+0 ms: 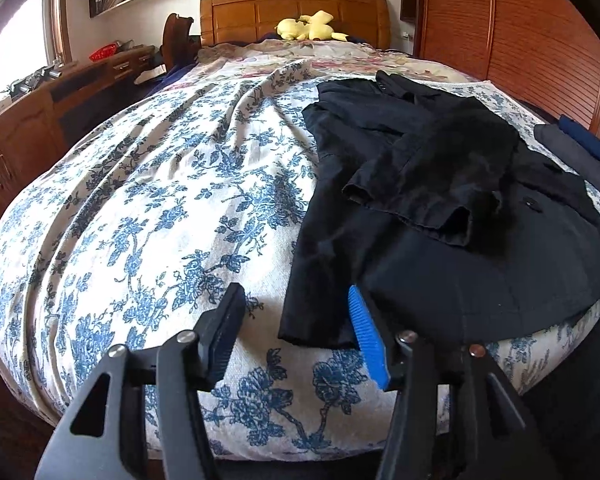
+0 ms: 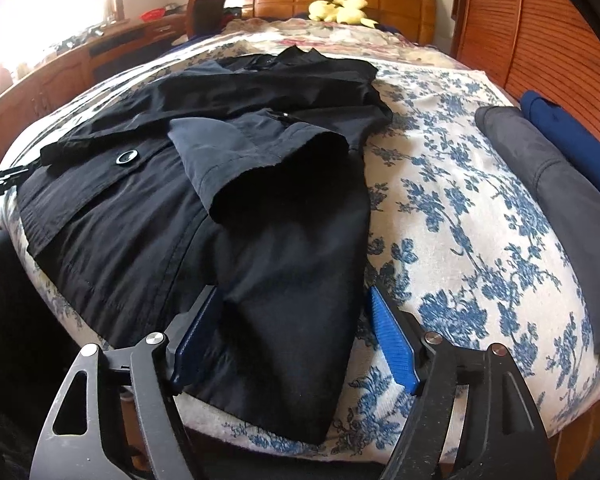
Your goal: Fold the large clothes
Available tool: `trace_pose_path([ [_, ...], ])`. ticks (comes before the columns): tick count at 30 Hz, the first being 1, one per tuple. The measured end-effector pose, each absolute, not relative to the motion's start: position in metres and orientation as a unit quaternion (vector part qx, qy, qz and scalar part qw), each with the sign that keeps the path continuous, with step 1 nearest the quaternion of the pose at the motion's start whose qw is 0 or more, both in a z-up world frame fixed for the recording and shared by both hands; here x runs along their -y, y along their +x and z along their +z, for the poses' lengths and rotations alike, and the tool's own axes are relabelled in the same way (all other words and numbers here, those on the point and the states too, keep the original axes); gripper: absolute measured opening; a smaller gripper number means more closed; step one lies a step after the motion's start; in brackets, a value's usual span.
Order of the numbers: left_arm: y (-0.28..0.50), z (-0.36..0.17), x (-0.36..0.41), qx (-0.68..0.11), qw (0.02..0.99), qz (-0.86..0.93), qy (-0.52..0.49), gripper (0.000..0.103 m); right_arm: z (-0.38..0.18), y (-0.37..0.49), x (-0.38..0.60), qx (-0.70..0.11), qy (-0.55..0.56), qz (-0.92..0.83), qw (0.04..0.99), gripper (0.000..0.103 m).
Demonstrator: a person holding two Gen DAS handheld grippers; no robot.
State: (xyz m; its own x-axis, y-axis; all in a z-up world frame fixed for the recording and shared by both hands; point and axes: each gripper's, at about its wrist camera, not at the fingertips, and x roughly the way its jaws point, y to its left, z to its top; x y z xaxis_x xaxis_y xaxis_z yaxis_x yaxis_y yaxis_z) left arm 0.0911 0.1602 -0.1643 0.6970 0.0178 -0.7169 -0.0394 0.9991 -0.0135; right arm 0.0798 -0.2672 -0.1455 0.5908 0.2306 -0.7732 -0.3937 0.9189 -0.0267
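1. Your left gripper [image 1: 296, 320] sits at the bottom of its frame. Its fingers are spread apart, and the lower left corner of the black coat [image 1: 420, 200] lies between them, not pinched.
2. Your right gripper [image 2: 292, 336] is at the bottom of its frame too. Its fingers are wide apart with a coat flap between them, and they are not squeezing it.
3. Your black coat lies flat on the bed [image 1: 140, 200] with the blue flower sheet, both sleeves folded over its middle.
4. You can see folded dark clothes [image 2: 560, 184] at the right edge.
5. You can see a yellow soft toy [image 1: 308, 26] at the top, by the wooden headboard [image 1: 236, 14].
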Motion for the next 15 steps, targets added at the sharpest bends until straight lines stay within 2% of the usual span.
trace_pose_path([
  [3,0.087,-0.16,-0.156,-0.391,0.92,-0.004,-0.019,0.029,-0.142,0.077,0.275,-0.415,-0.097,0.16,0.891,0.076],
  [4,0.086,-0.159,-0.154,-0.391,0.92,-0.008,-0.016,0.027,-0.141,0.077,0.278,-0.415,-0.095,0.155,0.892,0.076],
  [11,0.084,-0.159,-0.152,-0.393,0.919,-0.008,-0.017,0.025,-0.143,0.069,0.285,-0.421,-0.085,0.171,0.887,0.076],
  [14,0.085,-0.161,-0.154,-0.392,0.92,-0.008,-0.023,0.025,-0.141,0.064,0.278,-0.418,-0.083,0.191,0.884,0.063],
  [15,0.086,-0.161,-0.154,-0.392,0.92,-0.008,-0.025,0.025,-0.14,0.063,0.275,-0.417,-0.079,0.202,0.883,0.055],
])
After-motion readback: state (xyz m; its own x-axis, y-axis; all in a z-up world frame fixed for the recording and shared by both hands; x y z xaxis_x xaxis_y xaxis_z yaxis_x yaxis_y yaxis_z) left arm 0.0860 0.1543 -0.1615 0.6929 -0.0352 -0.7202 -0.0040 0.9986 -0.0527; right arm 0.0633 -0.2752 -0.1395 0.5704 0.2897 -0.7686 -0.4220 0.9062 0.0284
